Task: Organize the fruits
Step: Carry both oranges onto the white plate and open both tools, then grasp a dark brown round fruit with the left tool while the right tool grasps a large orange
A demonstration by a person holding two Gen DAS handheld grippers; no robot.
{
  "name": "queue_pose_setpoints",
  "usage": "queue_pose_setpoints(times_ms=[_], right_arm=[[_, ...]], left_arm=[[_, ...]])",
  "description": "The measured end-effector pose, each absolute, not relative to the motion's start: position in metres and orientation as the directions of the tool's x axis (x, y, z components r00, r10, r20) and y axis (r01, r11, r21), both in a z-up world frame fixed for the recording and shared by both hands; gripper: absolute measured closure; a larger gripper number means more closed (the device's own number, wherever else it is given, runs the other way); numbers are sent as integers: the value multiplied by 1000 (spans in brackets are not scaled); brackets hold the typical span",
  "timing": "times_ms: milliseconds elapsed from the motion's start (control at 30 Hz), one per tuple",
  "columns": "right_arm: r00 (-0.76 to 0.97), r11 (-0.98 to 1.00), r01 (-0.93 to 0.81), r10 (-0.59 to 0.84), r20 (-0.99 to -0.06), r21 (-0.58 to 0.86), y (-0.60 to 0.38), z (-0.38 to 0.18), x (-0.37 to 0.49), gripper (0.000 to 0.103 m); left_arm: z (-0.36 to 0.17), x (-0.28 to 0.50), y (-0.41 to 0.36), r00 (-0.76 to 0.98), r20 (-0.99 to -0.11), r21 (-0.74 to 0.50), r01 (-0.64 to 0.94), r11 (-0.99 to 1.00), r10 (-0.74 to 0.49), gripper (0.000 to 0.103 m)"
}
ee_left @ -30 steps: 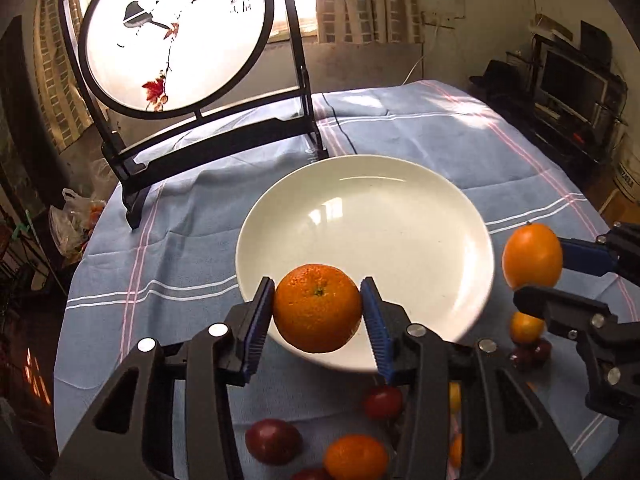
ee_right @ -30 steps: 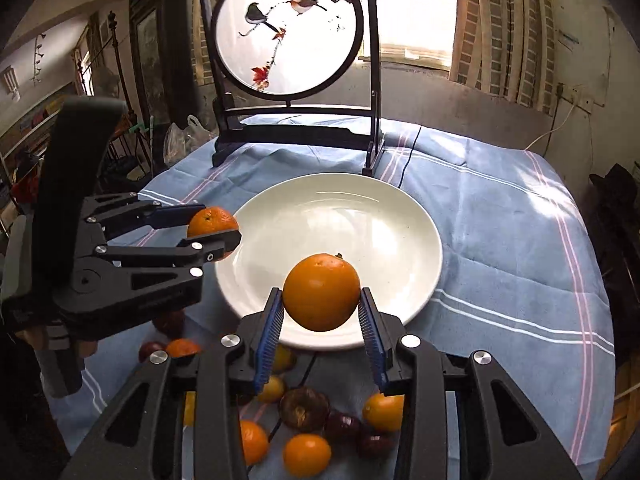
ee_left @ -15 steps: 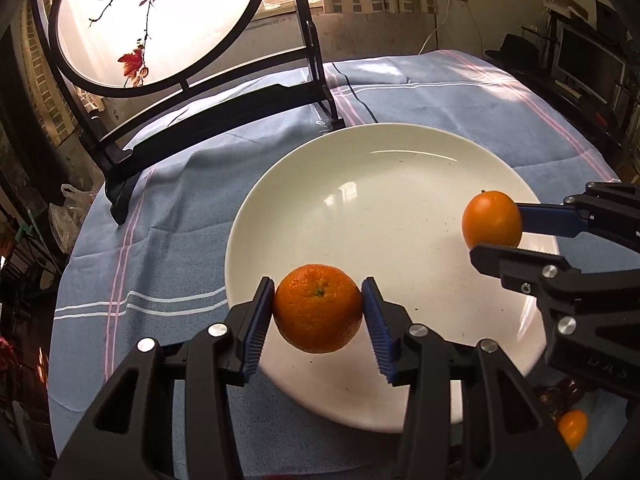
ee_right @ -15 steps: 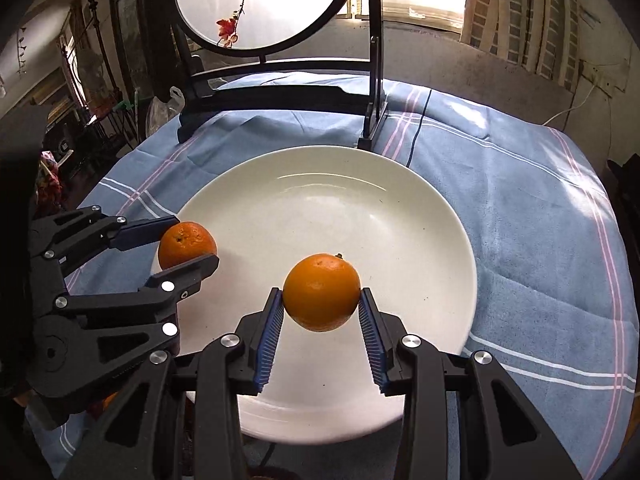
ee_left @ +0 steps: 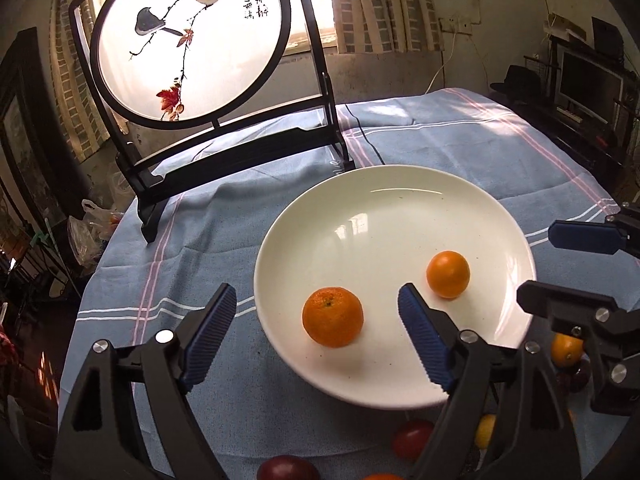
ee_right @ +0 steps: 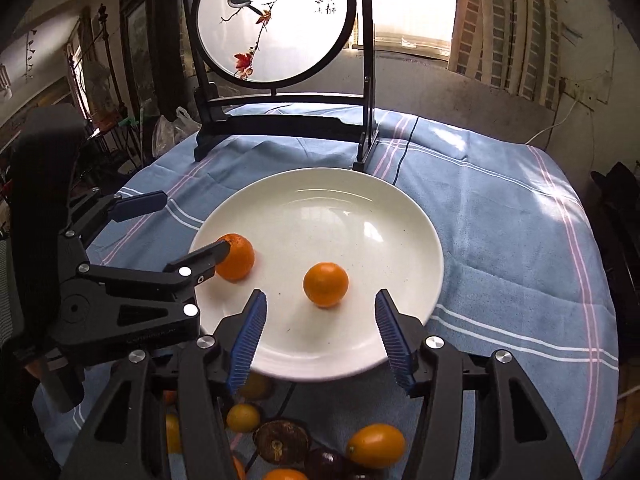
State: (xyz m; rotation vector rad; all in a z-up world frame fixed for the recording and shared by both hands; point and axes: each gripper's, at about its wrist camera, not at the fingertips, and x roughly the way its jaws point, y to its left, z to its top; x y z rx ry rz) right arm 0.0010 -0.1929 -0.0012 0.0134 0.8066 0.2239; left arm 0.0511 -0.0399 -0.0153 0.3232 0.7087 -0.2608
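A white plate [ee_left: 420, 200] [ee_right: 360, 200] sits on the blue cloth. Two oranges lie in it. The dimpled orange [ee_left: 333, 317] [ee_right: 237, 257] rests near the plate's left rim, between the wide-open fingers of my left gripper [ee_left: 316, 328] [ee_right: 182, 226]. The smooth orange [ee_left: 448, 274] [ee_right: 325, 284] lies toward the middle, just ahead of my open right gripper [ee_right: 320, 338] [ee_left: 560, 264]. Both grippers are empty. More loose fruit [ee_right: 376, 445] [ee_left: 412, 434] lies on the cloth in front of the plate, partly hidden by the grippers.
A black stand with a round bird painting [ee_left: 192, 44] [ee_right: 276, 20] stands at the back of the table. The blue striped tablecloth [ee_left: 460, 136] [ee_right: 520, 240] covers the table. A TV shelf [ee_left: 592, 76] stands at the far right.
Both grippers have opened and let their oranges go onto the plate. Both have drawn back a little toward the near edge of the plate.
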Motion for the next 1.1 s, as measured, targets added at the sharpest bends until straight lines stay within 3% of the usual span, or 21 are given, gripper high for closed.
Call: queue_pose_setpoints(times_ms=[300,433,900,967,1033,1067,1100], right_arm=[[678,968,-239,221,-701,74,-187,5,-85,43],[657,959,-276,235,-716,62,-179,-7,-120,43],[549,941,-329,257,-795,77,-151,-58,-137,43],[538,939,-333,262,-801,84,-146,-62,-132,43],[534,938,-336,265,-803,85,-142,-64,-126,43],[534,938,-337,263,-804,82,-139,-65,-122,43],[535,938,-338,257,-805,75,-137,-66,-118,43]], left_arm=[[-1,-8,-19,748,-644,201,371,907,-163,21],[-6,-43,7,740,-646,199,399,895,-186,16],[-84,-120,28,552,-791,178,619,765,-263,15],[-91,-115,28,531,-805,160,622,766,-263,21],[-93,-111,30,508,-813,126,632,765,-285,34],[-93,-110,30,503,-812,117,636,762,-295,41],[-92,-109,30,486,-817,100,648,755,-309,56]])
